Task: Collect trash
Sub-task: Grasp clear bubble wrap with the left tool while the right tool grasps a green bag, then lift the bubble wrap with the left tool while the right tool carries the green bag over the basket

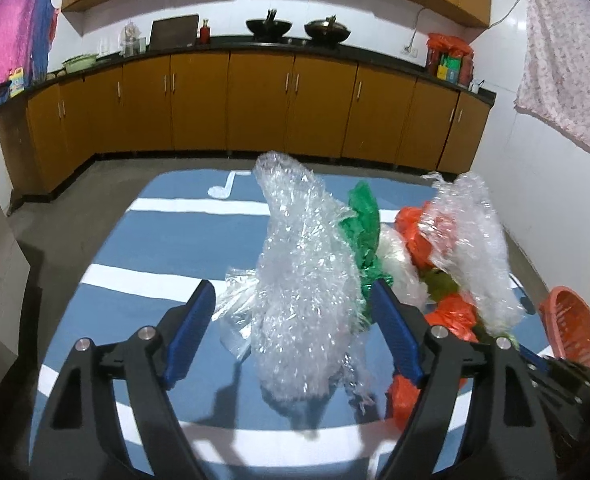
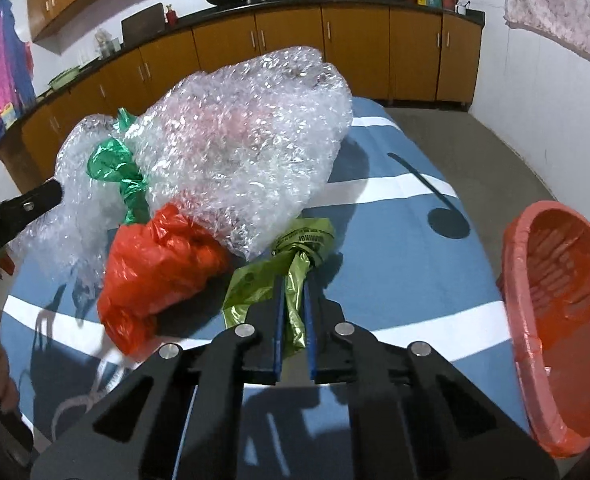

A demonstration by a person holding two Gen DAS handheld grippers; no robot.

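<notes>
Right hand-held gripper (image 2: 294,276) clamped on olive bag (image 2: 291,256) neck; left hand-held gripper (image 1: 293,300) wide around bubble wrap (image 1: 307,272). Light, crinkly, slippery; pinch bunched folds.

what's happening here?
A person is clearing plastic trash off a blue striped table with two handheld grippers. The right gripper is shut on a yellow-green bag. The left gripper is open around a wad of bubble wrap, not yet clamped. Red and green bags lie in the pile. A red-lined basket waits at the right, apparently empty.
</notes>
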